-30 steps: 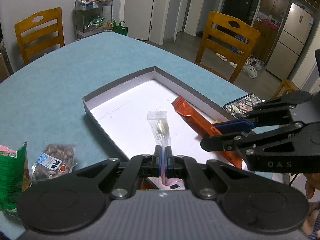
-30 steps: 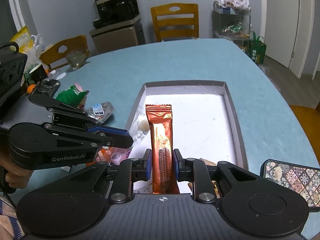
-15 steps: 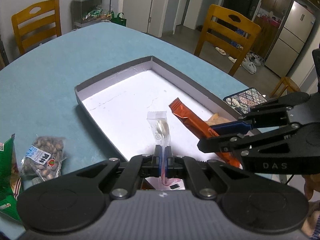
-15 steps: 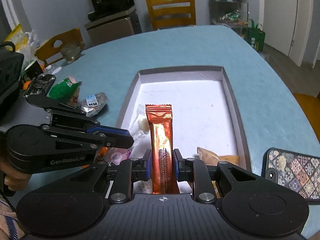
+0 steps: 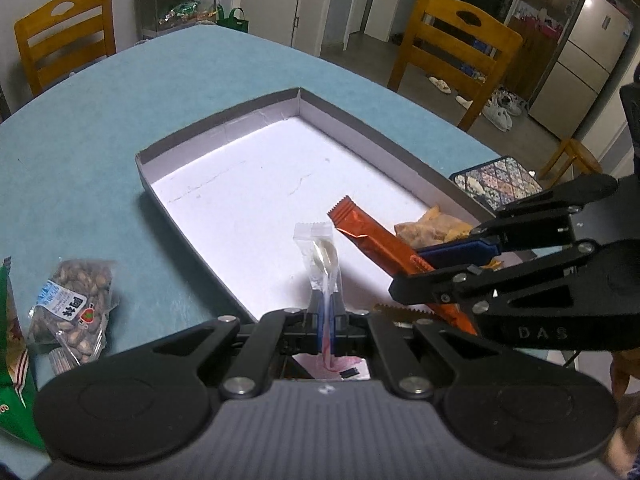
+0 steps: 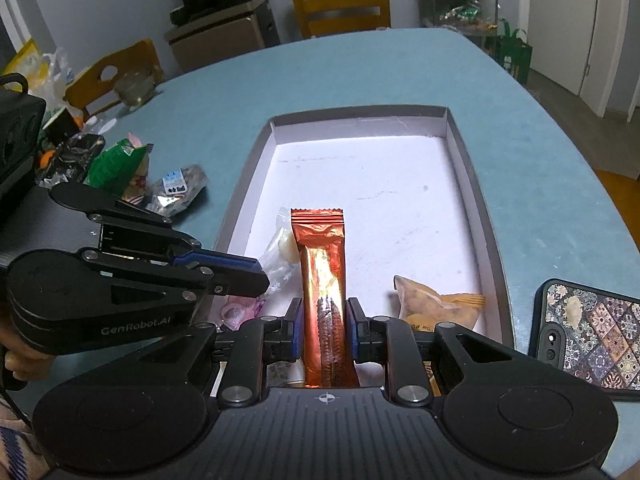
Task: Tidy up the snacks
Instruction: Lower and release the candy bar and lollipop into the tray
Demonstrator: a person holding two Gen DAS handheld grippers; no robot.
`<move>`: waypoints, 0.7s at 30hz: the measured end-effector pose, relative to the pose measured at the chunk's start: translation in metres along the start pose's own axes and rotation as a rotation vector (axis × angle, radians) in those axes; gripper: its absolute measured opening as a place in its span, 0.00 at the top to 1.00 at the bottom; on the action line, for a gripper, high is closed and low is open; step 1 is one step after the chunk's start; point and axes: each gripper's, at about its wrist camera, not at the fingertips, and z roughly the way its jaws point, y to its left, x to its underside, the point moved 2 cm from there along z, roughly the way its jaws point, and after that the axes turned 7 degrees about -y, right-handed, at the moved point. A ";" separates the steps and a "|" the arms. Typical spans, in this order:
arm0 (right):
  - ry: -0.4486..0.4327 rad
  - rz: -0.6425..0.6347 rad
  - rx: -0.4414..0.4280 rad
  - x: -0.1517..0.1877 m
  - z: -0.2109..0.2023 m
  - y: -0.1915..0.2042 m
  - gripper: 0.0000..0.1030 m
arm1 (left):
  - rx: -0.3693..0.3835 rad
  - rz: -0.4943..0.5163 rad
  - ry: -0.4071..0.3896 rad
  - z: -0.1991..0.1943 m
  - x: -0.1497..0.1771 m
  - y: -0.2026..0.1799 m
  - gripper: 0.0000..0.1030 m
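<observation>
Both claws carry snacks over the cardboard tray (image 5: 224, 136): left claw (image 5: 328, 316) pinches a clear candy sachet (image 5: 320, 252), probably; right claw (image 6: 324, 328) grips the orange biscuit bar (image 6: 320, 248). Next, lower and release both.

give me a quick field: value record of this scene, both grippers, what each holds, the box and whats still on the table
left gripper: shut on clear packet, held over the box
right gripper: shut on orange bar, held over the box
box: shallow, open, white floor, mostly bare
in box: yellow snack pack near the right wall
outside box, left: peanut bag, green bag
outside box, right: phone in patterned case
table: blue cloth
</observation>
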 end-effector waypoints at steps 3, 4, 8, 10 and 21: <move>0.010 -0.002 0.004 0.001 0.002 0.000 0.77 | 0.000 0.003 0.009 0.002 0.002 -0.001 1.00; 0.011 -0.003 0.005 0.001 0.003 0.000 0.77 | 0.000 0.002 0.011 0.002 0.002 -0.001 1.00; 0.023 -0.004 0.010 0.002 0.005 -0.001 0.77 | -0.002 -0.002 0.020 0.005 0.003 0.000 1.00; 0.027 -0.007 0.008 0.003 0.006 -0.001 0.77 | -0.006 -0.001 0.030 0.007 0.004 -0.001 1.00; 0.052 -0.021 0.010 0.005 0.009 0.000 0.76 | -0.004 0.004 0.052 0.015 0.008 -0.005 1.00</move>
